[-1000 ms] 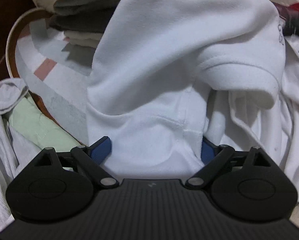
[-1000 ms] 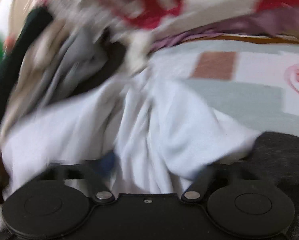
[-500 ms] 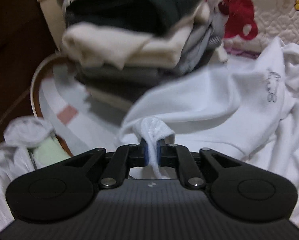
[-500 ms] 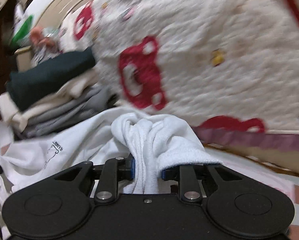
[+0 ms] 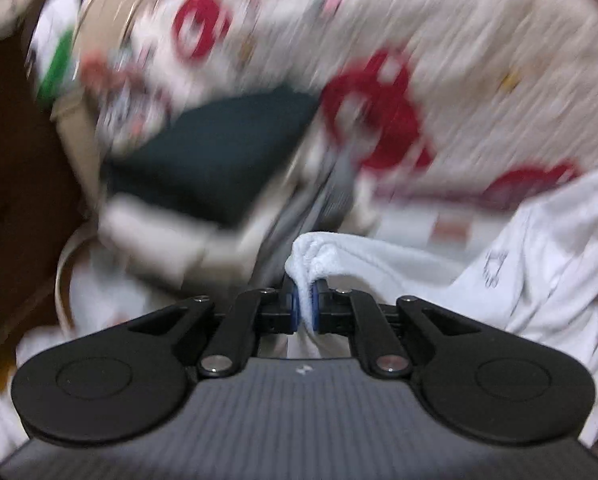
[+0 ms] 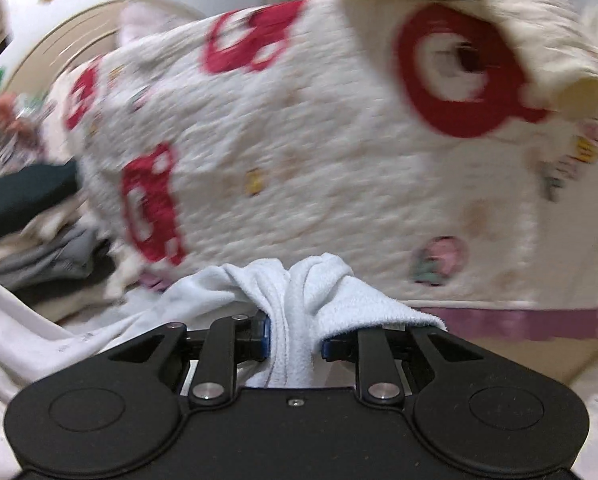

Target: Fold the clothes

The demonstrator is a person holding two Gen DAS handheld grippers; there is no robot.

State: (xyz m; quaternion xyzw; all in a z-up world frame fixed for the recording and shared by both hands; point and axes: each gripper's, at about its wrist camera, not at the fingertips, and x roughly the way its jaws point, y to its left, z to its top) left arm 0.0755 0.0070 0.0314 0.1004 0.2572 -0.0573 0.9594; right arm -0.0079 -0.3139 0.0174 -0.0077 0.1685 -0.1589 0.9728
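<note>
Pinching a small fold of the white shirt [image 5: 539,264], the left gripper [image 5: 306,311] has its two blue-tipped fingers [image 5: 294,310] squeezed tight together, with just a thin bit of cloth between them. The fold pokes up above the tips like a little bump. From there the shirt spreads away to the right, and a small dark drawing [image 5: 495,268] shows on it.

The right gripper [image 6: 295,336] grips a much thicker bunch of the same white shirt [image 6: 299,280]. Its fingers [image 6: 262,335] are closed on the bunch, but they sit wider apart because so much cloth is stuffed in. The cloth puffs up over the tips in two soft lumps. More of the shirt hangs off to the left in that view.

Behind the shirt sits a stack of folded clothes [image 5: 219,184]. A dark green piece lies on top, with cream and grey ones under it. In the right camera the same stack [image 6: 31,216] shows at the left edge.

A big cream quilt [image 6: 339,152] with red shapes fills the back of both views. It has a pink strip [image 6: 531,324] along its bottom edge. Both pictures are blurry, mostly in the back part, so little things by the wall at the far left are hard to make out. A dark brown wooden side [image 5: 15,184] stands at the left.
</note>
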